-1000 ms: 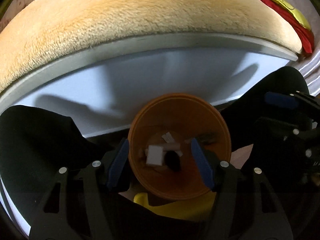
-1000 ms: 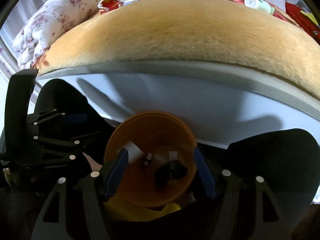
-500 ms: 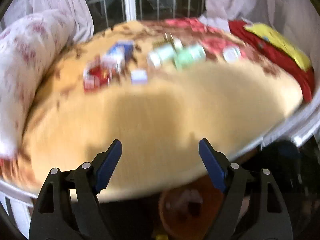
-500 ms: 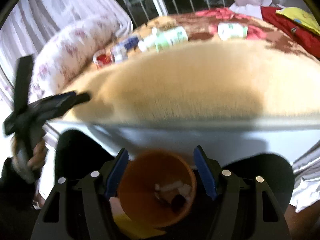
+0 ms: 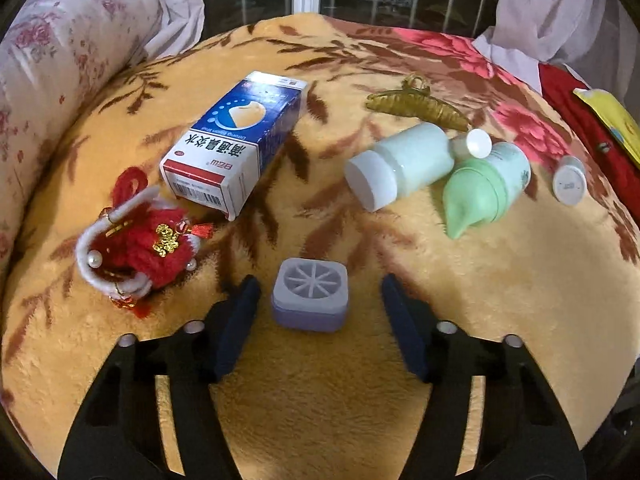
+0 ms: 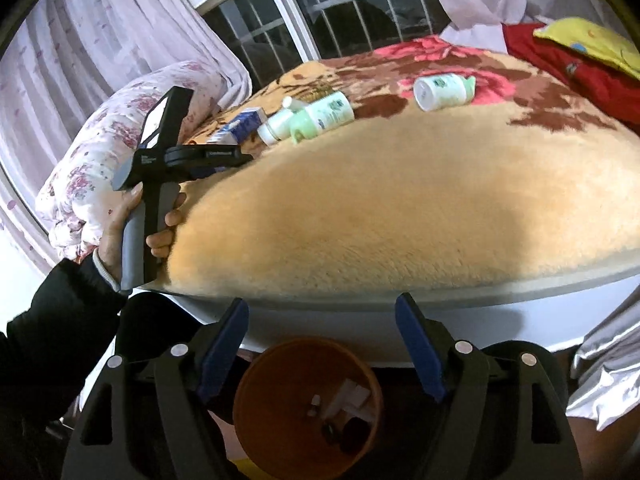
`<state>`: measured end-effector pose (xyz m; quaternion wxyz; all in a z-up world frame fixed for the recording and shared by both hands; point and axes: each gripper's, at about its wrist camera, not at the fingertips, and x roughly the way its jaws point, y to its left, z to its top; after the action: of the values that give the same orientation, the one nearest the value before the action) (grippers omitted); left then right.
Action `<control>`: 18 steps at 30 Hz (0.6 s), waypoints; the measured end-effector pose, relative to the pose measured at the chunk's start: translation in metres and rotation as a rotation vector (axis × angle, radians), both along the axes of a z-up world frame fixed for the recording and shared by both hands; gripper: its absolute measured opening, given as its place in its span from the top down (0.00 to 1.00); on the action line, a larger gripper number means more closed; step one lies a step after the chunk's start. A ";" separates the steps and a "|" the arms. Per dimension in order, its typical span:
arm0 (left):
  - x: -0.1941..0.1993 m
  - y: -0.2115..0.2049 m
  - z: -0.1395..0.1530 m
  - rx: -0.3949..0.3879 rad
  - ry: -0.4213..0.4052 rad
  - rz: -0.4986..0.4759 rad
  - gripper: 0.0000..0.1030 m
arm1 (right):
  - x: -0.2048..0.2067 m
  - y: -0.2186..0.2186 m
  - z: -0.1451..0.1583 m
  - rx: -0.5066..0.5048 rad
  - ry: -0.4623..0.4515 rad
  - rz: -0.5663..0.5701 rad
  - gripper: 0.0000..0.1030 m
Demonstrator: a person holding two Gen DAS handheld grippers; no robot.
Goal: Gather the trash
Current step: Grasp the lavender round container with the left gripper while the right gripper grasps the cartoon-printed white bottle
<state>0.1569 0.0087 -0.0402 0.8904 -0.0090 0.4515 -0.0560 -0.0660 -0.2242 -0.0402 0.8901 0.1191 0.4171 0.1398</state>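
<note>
— Lilac plastic box (image 5: pixel 309 295) is lying on the bed blanket (image 5: pixel 320 392), sitting between the spread left tool (image 5: pixel 316 304)?

— Yes; I'd be closing squarely on its sides. Right tool (image 6: pixel 322 334) is waiting spread above the orange bin (image 6: pixel 256 392).

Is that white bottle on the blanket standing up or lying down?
Lying down. The white bottle rests on its side on the blanket, cap end toward the camera, touching the green bottle beside it, which is tipped over too.
</note>
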 end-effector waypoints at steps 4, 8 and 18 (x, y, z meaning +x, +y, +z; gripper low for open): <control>-0.001 -0.001 -0.001 0.000 -0.016 -0.018 0.69 | 0.006 -0.002 0.000 0.017 0.007 -0.004 0.28; 0.000 0.000 -0.001 -0.004 -0.035 -0.018 0.69 | 0.015 0.002 0.017 -0.011 -0.031 0.010 0.28; -0.003 -0.005 -0.005 0.022 -0.061 -0.015 0.69 | 0.151 -0.064 0.052 -0.011 0.004 -0.206 0.24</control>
<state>0.1541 0.0041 -0.0449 0.9035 0.0061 0.4246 -0.0579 0.0855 -0.2881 0.0117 0.8996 0.1569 0.4050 0.0451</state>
